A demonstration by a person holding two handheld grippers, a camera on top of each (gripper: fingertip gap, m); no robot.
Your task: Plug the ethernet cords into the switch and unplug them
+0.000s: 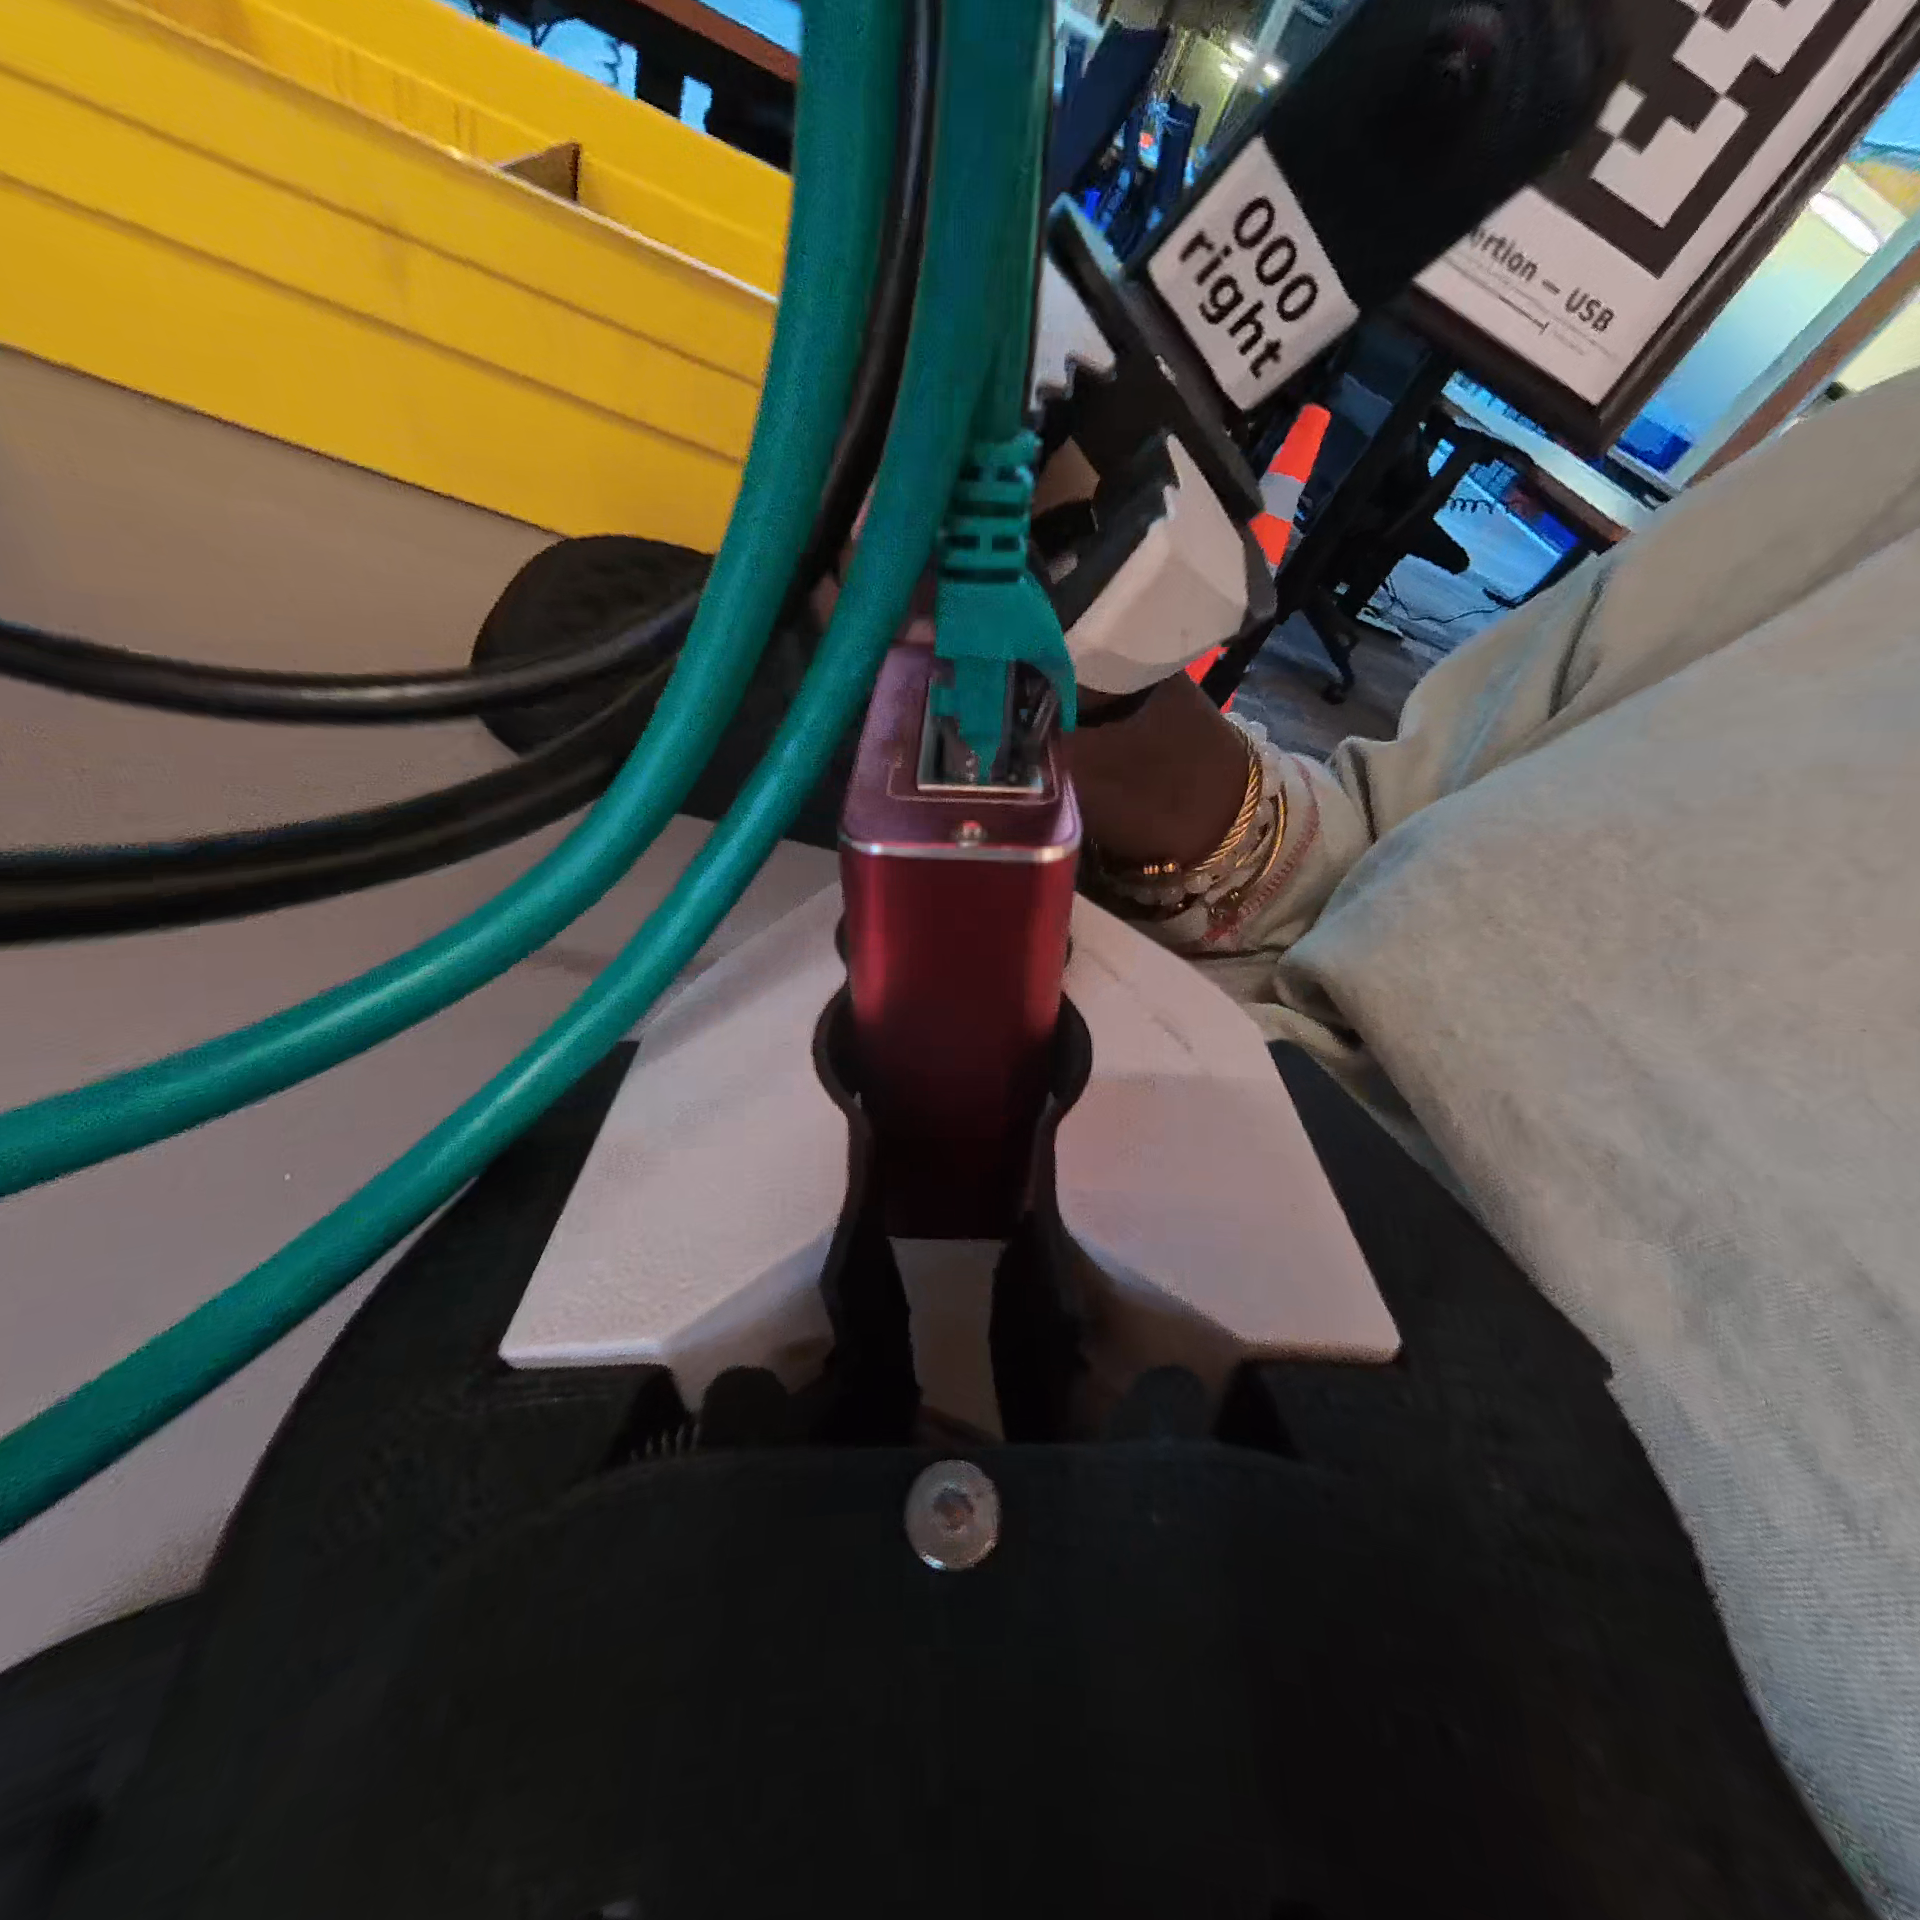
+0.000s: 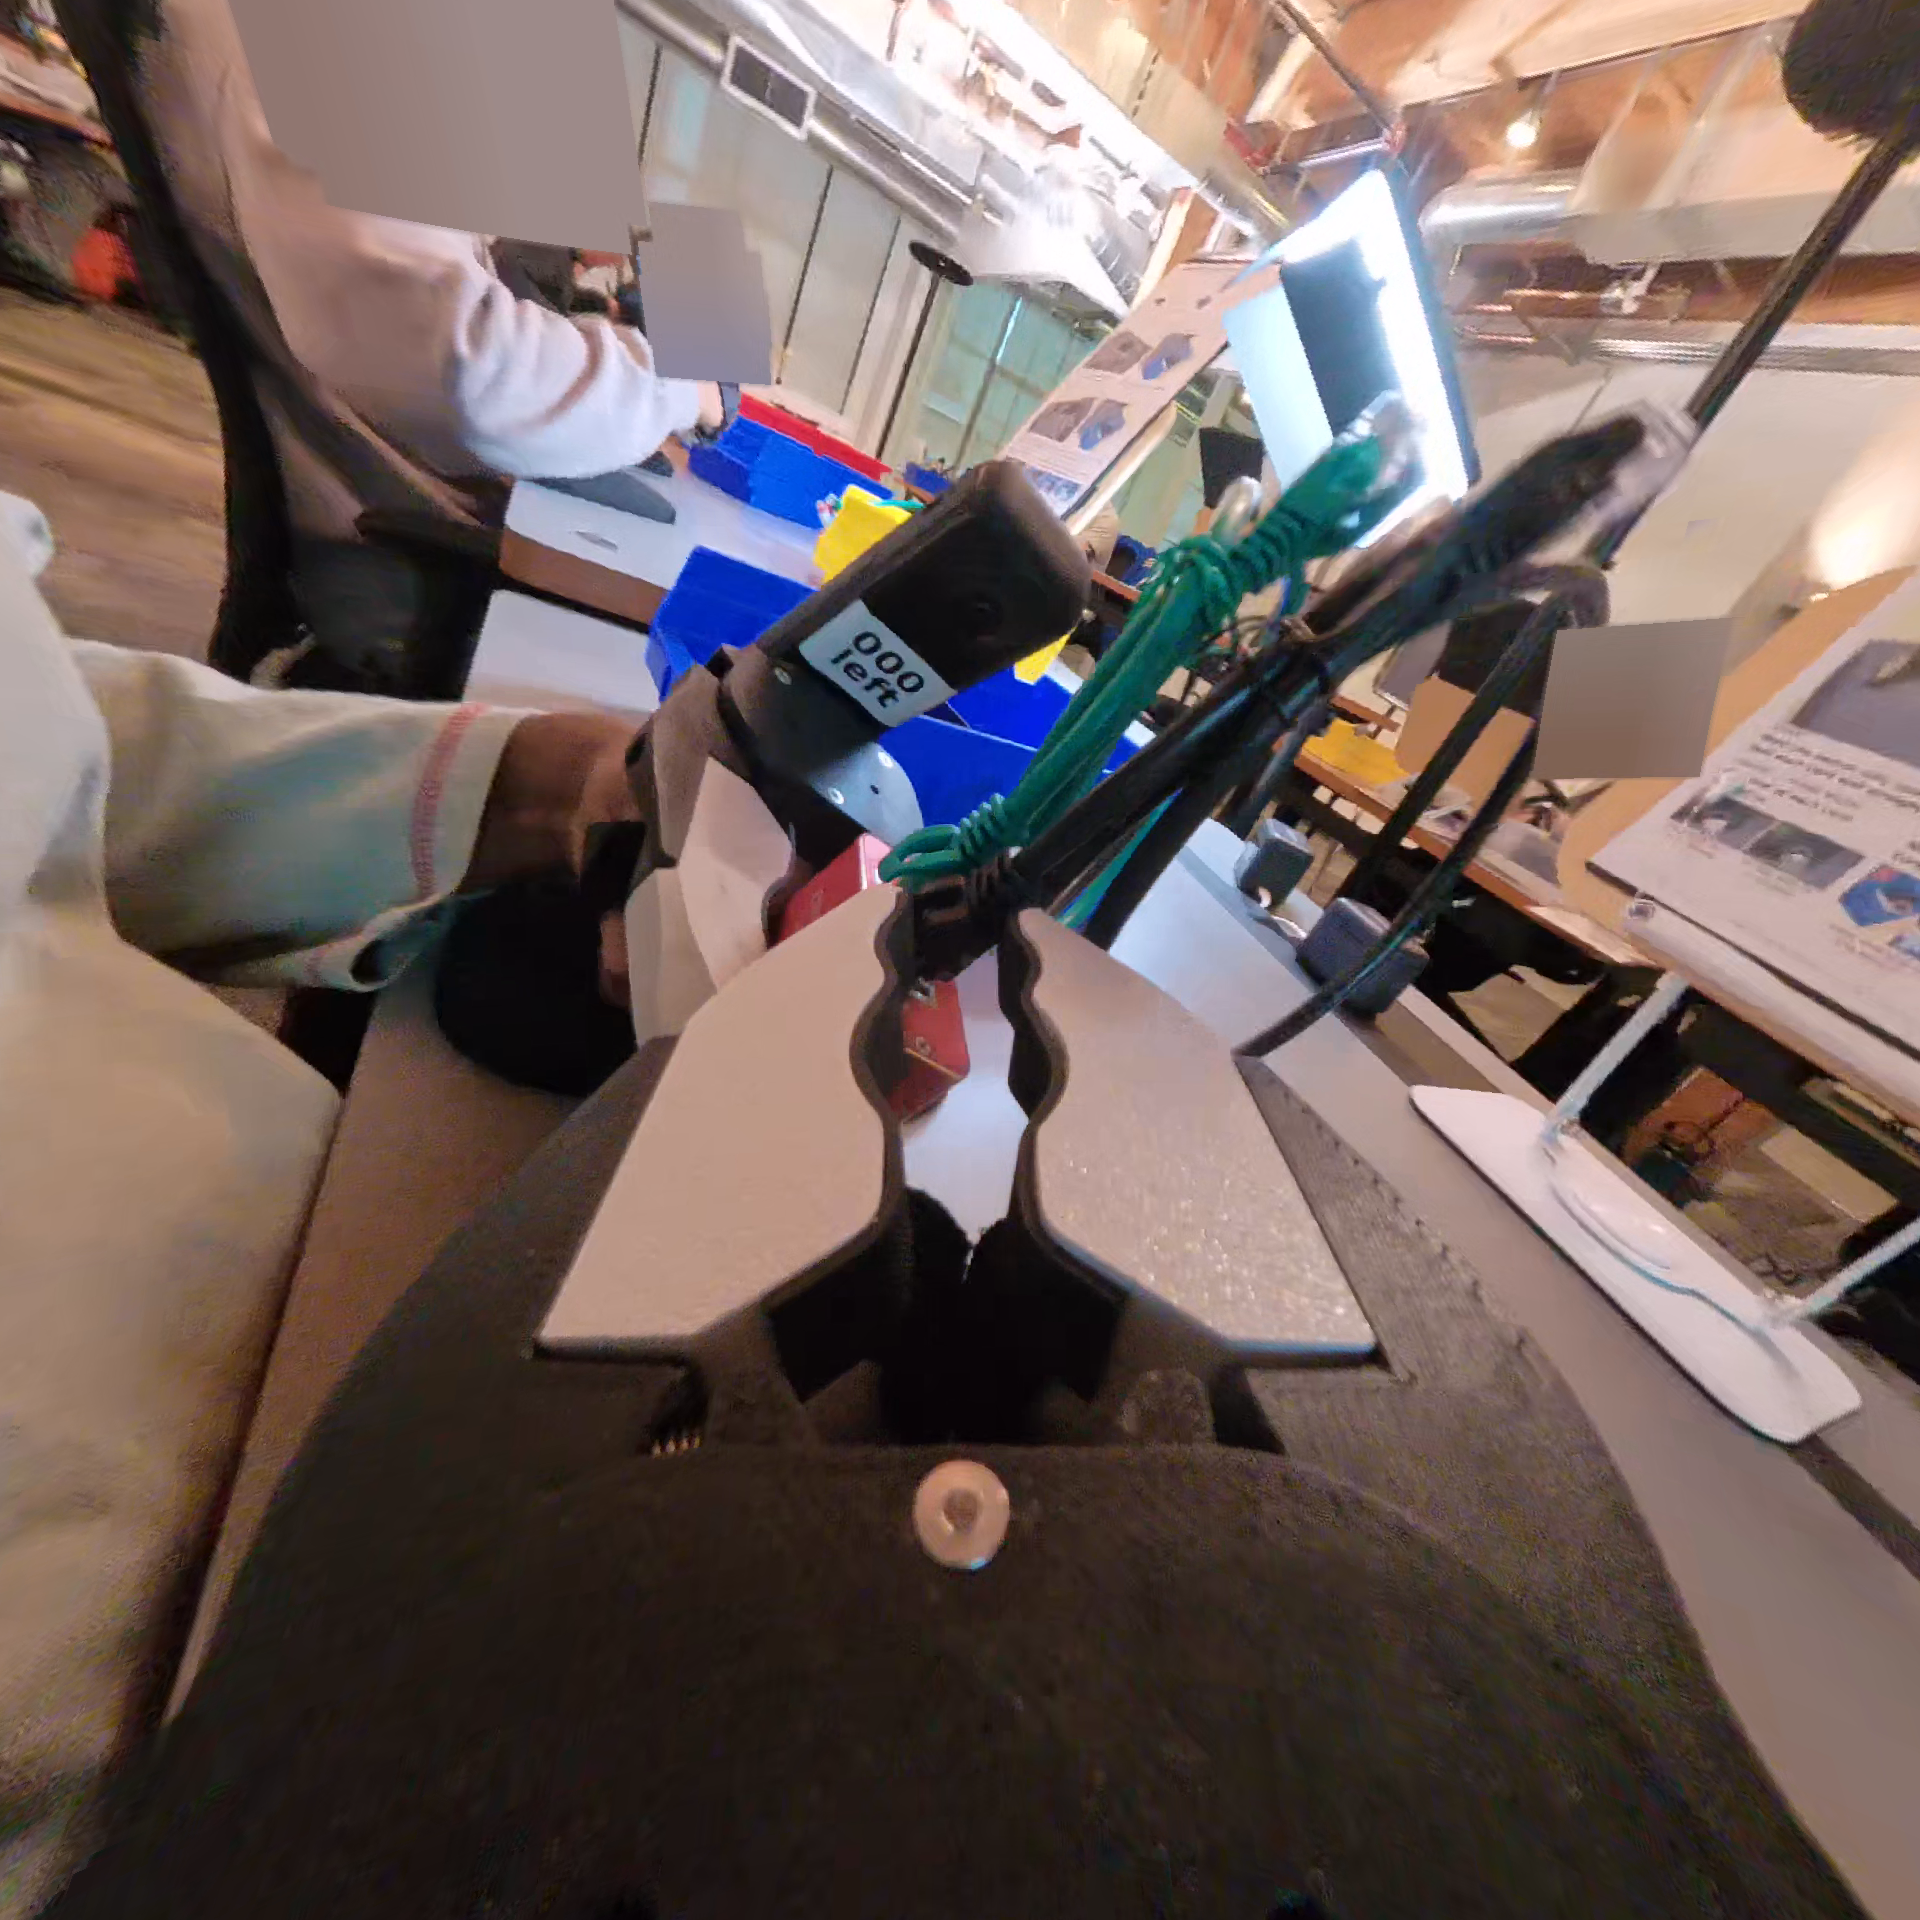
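— Clamping the red switch [image 1: 961,1018] end-on, your left gripper [image 1: 956,1049] has both fingers pressed on its sides; a green ethernet cord [image 1: 982,634] sits plugged in its far port.

— And your right gripper [image 2: 961,935]?

— Pinching bundled black and green cables [image 2: 1091,727] at the fingertips, just beyond the switch. Farther left: a yellow bin [image 1: 364,260] on the table [image 1: 156,499].

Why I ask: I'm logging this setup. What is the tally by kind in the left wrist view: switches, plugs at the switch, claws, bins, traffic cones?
red switch: 1
green ethernet plug: 1
claws: 2 (left claw, right claw)
yellow bin: 1
orange traffic cone: 1
Total: 6
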